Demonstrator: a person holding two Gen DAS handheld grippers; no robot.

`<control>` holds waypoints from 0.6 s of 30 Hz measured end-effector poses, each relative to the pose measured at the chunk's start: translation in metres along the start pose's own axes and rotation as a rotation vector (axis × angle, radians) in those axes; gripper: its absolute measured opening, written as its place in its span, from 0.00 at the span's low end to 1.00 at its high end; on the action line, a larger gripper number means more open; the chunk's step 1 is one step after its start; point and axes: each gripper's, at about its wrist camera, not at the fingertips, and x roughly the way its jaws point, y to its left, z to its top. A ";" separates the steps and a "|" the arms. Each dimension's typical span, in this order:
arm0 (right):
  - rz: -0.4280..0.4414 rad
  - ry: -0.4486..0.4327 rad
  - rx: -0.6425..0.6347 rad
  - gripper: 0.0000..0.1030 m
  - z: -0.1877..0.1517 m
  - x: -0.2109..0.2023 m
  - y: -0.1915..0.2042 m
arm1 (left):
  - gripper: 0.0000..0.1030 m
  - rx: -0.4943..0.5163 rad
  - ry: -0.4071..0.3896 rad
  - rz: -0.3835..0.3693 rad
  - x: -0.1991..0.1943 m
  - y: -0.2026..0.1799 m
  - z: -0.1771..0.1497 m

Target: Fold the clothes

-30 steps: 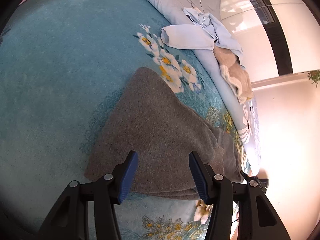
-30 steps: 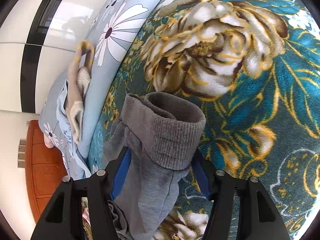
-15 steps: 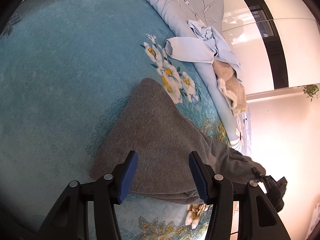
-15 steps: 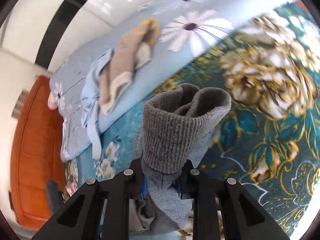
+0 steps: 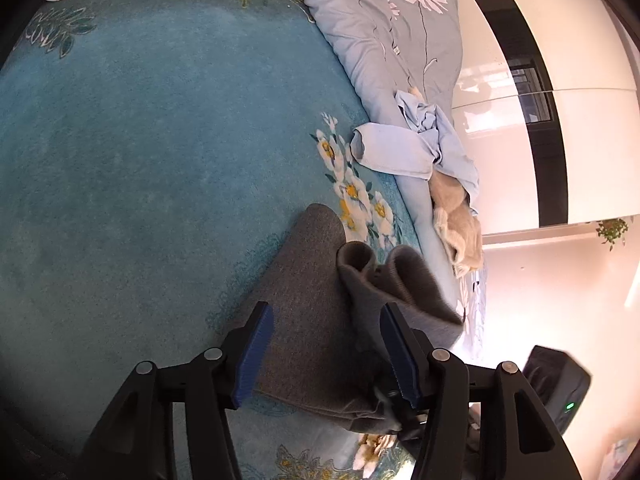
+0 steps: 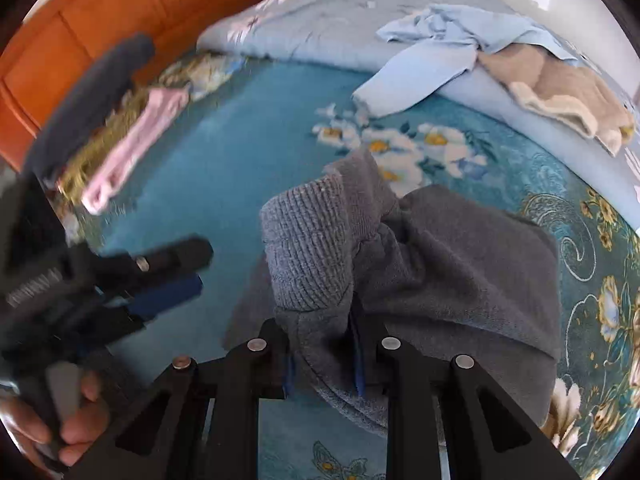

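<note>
A grey sweater (image 5: 304, 312) lies on the teal floral blanket (image 5: 140, 160). My right gripper (image 6: 324, 364) is shut on the sweater's ribbed cuff (image 6: 308, 252), holding the sleeve raised over the body of the sweater (image 6: 460, 268). The raised sleeve also shows in the left wrist view (image 5: 400, 280). My left gripper (image 5: 328, 356) is open and empty, jaws apart above the sweater's near edge. It shows blurred at the left of the right wrist view (image 6: 160, 280).
A light blue garment (image 6: 440, 40) and a beige garment (image 6: 560, 84) lie on the pale floral duvet (image 5: 380, 40). A pink folded cloth (image 6: 132, 148) lies at the blanket's far side near an orange headboard (image 6: 100, 12). White wall to the right.
My right gripper has swung the gripped sleeve up and across over the sweater's body. My left gripper has stayed open and drawn slightly back over the sweater.
</note>
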 end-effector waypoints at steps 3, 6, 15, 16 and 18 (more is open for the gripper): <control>-0.045 0.021 -0.050 0.36 -0.012 0.011 0.011 | 0.58 -0.017 0.016 -0.011 0.004 0.002 0.001; 0.028 0.041 -0.099 0.60 -0.018 0.006 0.013 | 0.59 -0.005 0.045 -0.002 0.011 -0.001 0.001; 0.036 0.000 0.072 0.60 -0.017 -0.041 -0.069 | 0.62 0.014 0.226 -0.011 0.047 -0.005 -0.010; 0.037 0.001 0.116 0.60 -0.017 -0.042 -0.083 | 0.63 0.024 0.239 0.004 0.051 -0.006 -0.012; 0.035 0.005 0.196 0.60 -0.019 -0.044 -0.106 | 0.64 0.051 0.253 0.034 0.057 -0.010 -0.015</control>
